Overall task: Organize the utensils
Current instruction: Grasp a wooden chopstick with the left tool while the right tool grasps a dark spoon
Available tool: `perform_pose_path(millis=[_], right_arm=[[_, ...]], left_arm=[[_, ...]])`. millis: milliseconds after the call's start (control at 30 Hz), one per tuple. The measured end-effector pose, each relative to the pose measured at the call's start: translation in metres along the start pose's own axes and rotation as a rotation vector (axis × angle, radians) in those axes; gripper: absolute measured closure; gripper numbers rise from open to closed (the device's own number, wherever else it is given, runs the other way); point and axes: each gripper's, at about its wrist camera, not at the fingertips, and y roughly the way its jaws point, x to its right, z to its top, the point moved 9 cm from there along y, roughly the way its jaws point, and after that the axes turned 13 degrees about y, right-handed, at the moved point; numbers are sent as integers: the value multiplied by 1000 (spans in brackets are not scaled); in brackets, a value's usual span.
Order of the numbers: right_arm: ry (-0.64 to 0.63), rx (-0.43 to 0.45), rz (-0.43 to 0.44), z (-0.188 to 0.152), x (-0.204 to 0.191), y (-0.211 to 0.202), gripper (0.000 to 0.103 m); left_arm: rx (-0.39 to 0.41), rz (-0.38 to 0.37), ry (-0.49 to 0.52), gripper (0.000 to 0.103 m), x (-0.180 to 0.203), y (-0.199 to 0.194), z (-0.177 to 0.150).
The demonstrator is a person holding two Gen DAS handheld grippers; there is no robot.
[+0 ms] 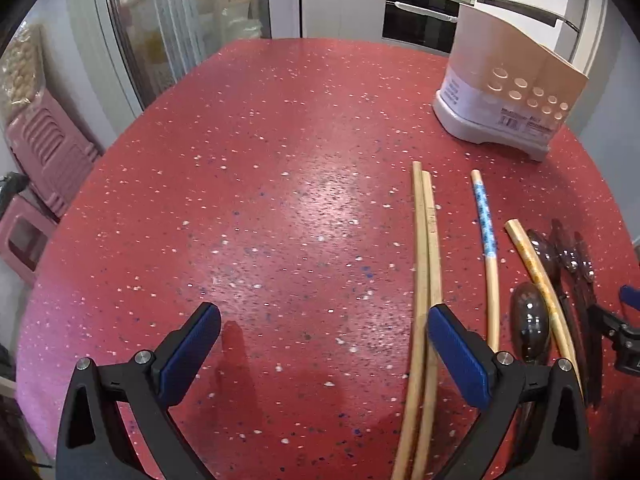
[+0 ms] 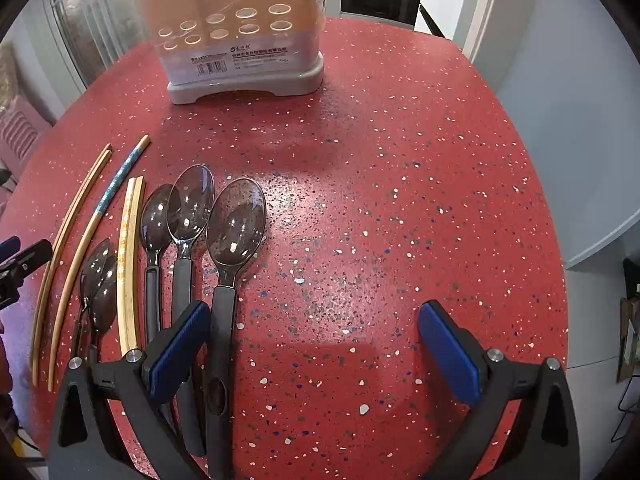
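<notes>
Five smoky clear plastic spoons and several chopsticks lie before us on the red speckled table [image 2: 400,160], handles toward us, which keeps every grip end within easy reach. Our right tool [image 2: 314,350] hangs wide and empty, its left finger just over the handle of the largest spoon [image 2: 236,224]; two more big spoons [image 2: 188,204] sit just beside it, and a pair of small spoons [image 2: 98,280] lies further left. Our left tool [image 1: 324,350] is likewise spread wide with nothing in it, its right finger over the plain wooden chopstick pair [image 1: 424,248]. The blue-patterned chopstick [image 1: 486,232] and the yellow-patterned chopsticks [image 2: 130,248] rest between. At the table's far side stands the beige utensil holder [image 2: 240,28], seemingly empty, likely our destination.
</notes>
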Motion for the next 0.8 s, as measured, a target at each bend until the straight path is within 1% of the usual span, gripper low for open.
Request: perform_pose_path(millis=[200, 333, 500, 633, 700, 800], right_arm=[[0, 0, 0, 0, 0, 0, 0], [-4, -1, -1, 0, 0, 0, 0], [-6, -5, 0, 1, -1, 1, 0], [-6, -5, 0, 1, -1, 1, 0], [-5, -5, 0, 1, -1, 1, 0], [-6, -5, 0, 1, -1, 1, 0]], left_arm=[[9, 32, 22, 0, 1, 4, 6], [-1, 19, 2, 0, -4, 8, 7], [-1, -8, 27, 0, 5, 9, 8], [5, 1, 49, 0, 8, 9, 10], [3, 8, 44, 0, 7, 9, 9], [-3, -5, 26, 0, 3, 9, 7]])
